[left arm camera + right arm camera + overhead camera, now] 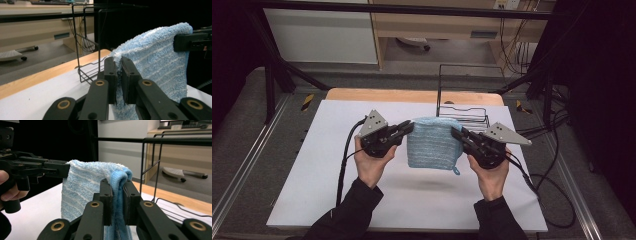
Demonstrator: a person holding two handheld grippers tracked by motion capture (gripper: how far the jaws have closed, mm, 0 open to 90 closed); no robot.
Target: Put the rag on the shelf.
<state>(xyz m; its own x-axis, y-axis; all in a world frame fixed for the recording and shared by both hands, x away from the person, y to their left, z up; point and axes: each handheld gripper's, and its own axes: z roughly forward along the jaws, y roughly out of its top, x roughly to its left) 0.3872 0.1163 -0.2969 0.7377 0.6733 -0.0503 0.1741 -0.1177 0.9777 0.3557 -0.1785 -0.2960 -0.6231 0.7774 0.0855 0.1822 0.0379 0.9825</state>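
Observation:
A light blue folded towel [432, 145] hangs above the white table mat [312, 190], held up by its two top corners. My left gripper [410, 126] is shut on the towel's left top corner; in the left gripper view the towel [155, 65] is pinched between the jaws of that gripper [119, 65]. My right gripper [455, 131] is shut on the right top corner, and in the right gripper view the towel [82, 187] folds thickly between the jaws of my right gripper [117, 185]. A small loop [456, 171] dangles from the towel's lower right corner.
A black wire rack [462, 100] stands at the back of the mat just behind the towel, also as the rack [86, 37] and the rack [160, 170]. A wooden table edge [382, 95] lies beyond the mat. Cables [557, 200] trail at the right.

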